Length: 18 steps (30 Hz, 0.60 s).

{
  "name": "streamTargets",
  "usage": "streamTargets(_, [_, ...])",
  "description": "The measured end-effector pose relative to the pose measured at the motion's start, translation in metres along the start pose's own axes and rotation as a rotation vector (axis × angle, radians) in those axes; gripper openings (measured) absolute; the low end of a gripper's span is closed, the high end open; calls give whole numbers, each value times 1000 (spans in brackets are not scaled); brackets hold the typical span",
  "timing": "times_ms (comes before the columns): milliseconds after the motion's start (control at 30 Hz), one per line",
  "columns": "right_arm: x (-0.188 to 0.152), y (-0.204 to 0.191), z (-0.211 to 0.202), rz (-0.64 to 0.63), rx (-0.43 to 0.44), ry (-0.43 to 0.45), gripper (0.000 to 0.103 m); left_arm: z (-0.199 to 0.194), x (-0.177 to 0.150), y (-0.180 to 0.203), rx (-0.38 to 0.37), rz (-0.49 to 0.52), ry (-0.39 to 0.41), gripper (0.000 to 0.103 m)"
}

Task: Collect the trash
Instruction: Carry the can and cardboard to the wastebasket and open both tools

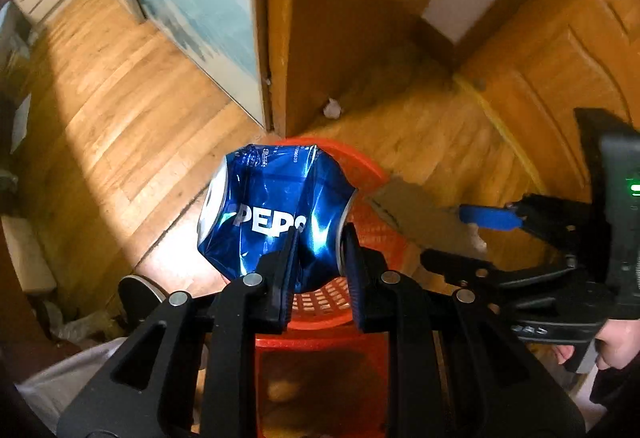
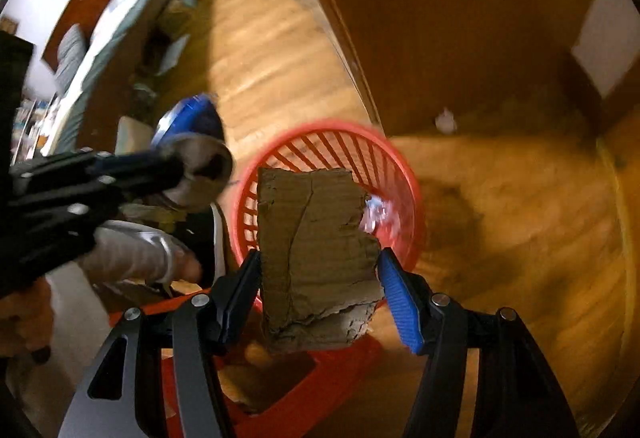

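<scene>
The left gripper (image 1: 318, 258) has its jaws clenched on a crushed blue Pepsi can (image 1: 272, 214), held above the red slatted waste basket (image 1: 372, 174); the can hides most of the basket's mouth in the left wrist view. The right gripper (image 2: 318, 296) holds a torn piece of corrugated cardboard (image 2: 316, 250) over the same basket (image 2: 400, 166), jaws clamped on its two side edges. Cardboard covers much of the basket interior; a crinkled, shiny item (image 2: 376, 214) beside it is blurred and cannot be identified. A small white scrap (image 1: 332, 108) lies on the wooden floor (image 1: 120, 110) near the door frame. The lower basket is cut off by the jaws.
</scene>
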State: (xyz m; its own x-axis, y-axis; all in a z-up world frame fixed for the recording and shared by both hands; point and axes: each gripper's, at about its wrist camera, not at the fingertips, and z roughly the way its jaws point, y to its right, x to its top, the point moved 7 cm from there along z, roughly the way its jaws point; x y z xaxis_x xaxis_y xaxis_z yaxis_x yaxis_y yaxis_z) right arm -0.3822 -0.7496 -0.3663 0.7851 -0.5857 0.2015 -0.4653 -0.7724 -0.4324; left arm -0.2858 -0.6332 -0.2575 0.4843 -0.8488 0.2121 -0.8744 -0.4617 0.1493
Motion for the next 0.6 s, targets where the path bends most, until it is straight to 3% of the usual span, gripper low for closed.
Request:
streamTargets(200, [3, 4, 31, 67, 12, -41, 60, 23, -2, 13, 21, 0, -88, 22])
streamTargets(467, [12, -14, 41, 31, -3, -58, 61, 27, -6, 15, 28, -19, -117, 22])
streamTargets(600, [9, -14, 44, 16, -24, -71, 71, 28, -6, 9, 27, -49, -120, 23])
